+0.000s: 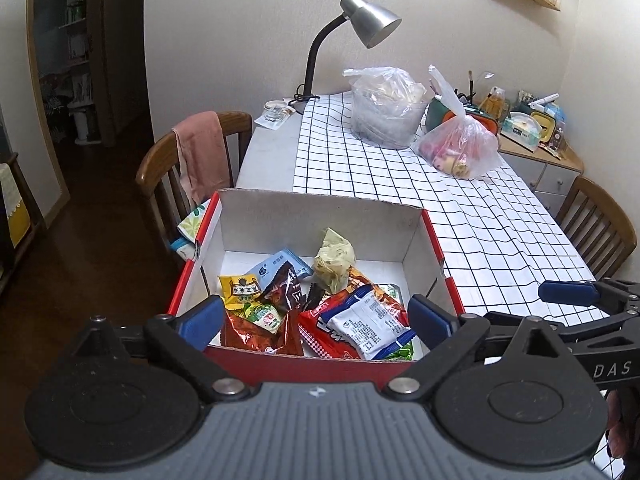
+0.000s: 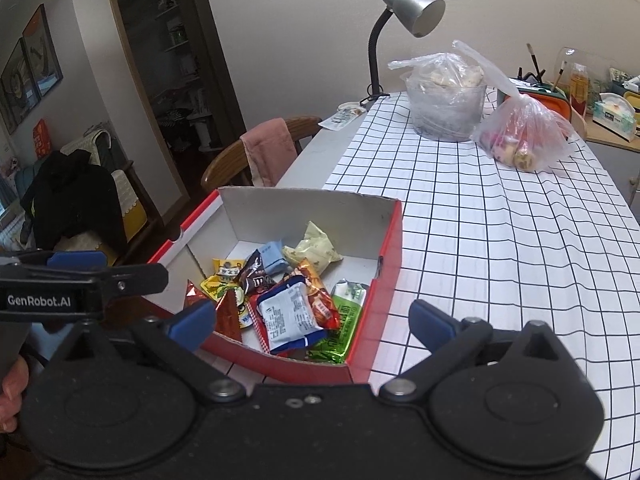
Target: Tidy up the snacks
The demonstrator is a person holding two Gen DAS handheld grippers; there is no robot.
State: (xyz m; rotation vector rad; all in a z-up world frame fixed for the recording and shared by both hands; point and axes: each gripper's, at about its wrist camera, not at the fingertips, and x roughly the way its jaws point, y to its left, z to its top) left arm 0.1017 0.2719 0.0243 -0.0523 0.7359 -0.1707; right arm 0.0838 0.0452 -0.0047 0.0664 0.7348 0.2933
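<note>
From my left gripper I look down into the box, a red carton with white inner walls that sits at the near edge of the table on its checked cloth. My blue pads stand wide apart, one at each near corner of the box, and nothing is between them but open air above the snacks. The snacks lie in a loose heap in the near half of the box: a yellow packet, a red wrapper, a blue-and-white pouch on top, a light blue packet and a pale crumpled bag nearer the back wall. My right gripper shows at the right edge, over the cloth beside the box. Farther back stand a lamp and two plastic bags. A chair with a pink towel is at the left.

From my right gripper the box lies to the left of centre, its right wall between my pads. These jaws are wide too and hold nothing; the right pad hangs over bare cloth outside the box. The same snacks fill the near part of the box, with a green packet against the right wall. My left gripper reaches in from the left edge, and part of my hand shows below it.
</note>
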